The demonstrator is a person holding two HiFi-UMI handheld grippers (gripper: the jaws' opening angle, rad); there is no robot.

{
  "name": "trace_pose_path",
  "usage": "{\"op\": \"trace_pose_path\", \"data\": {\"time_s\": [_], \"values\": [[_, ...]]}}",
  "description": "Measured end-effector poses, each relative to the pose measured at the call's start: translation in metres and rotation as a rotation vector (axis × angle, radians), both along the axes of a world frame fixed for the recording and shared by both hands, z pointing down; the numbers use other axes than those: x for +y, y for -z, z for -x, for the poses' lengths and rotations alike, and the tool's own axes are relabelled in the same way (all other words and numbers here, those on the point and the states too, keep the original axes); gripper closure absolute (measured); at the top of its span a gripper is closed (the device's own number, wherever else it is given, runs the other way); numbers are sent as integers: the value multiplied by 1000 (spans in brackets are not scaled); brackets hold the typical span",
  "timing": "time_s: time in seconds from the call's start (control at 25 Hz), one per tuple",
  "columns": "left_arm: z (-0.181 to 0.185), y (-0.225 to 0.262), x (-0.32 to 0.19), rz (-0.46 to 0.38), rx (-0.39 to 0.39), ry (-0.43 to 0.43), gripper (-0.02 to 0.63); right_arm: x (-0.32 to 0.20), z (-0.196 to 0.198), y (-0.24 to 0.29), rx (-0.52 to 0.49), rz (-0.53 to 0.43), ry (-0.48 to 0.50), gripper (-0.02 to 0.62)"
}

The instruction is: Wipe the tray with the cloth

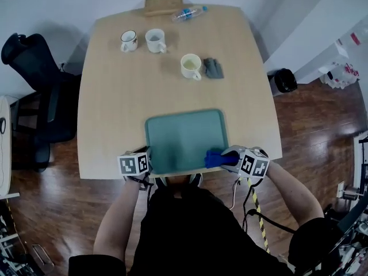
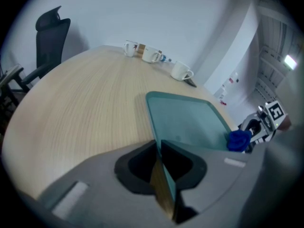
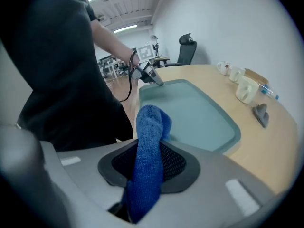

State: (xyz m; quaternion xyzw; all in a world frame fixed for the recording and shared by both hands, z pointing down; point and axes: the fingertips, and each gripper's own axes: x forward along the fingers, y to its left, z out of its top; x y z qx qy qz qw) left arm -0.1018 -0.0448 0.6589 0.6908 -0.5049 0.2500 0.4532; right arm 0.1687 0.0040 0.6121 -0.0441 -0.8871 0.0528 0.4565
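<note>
A teal tray lies at the near edge of the wooden table. My left gripper is shut on the tray's near left corner; in the left gripper view the tray's rim stands pinched between the jaws. My right gripper is shut on a blue cloth, which rests at the tray's near right corner. The right gripper view has the cloth sticking up between the jaws, with the tray beyond it and the left gripper at its far corner.
Three cups and a small grey object stand on the table's far half. A plastic bottle and a wooden board lie at the far edge. An office chair is left, a black bin right.
</note>
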Motion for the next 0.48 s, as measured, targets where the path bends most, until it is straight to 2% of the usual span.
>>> {"op": "trace_pose_path", "data": {"time_s": [0.12,0.36,0.4,0.48], "values": [[-1,-3,4,5,-10,-3,568,-5,-5,9,-77,46,-211,486],[-4,1,5,-7,32,-26,560,-57,-48,40,-270,105,-903,485],[-4,4,5,-16,54,-33,552,-67,-58,44,-284,104,-990,485],[-3,14,2,-45,106,-13,480,-86,-78,49,-292,82,-1122,483]]}}
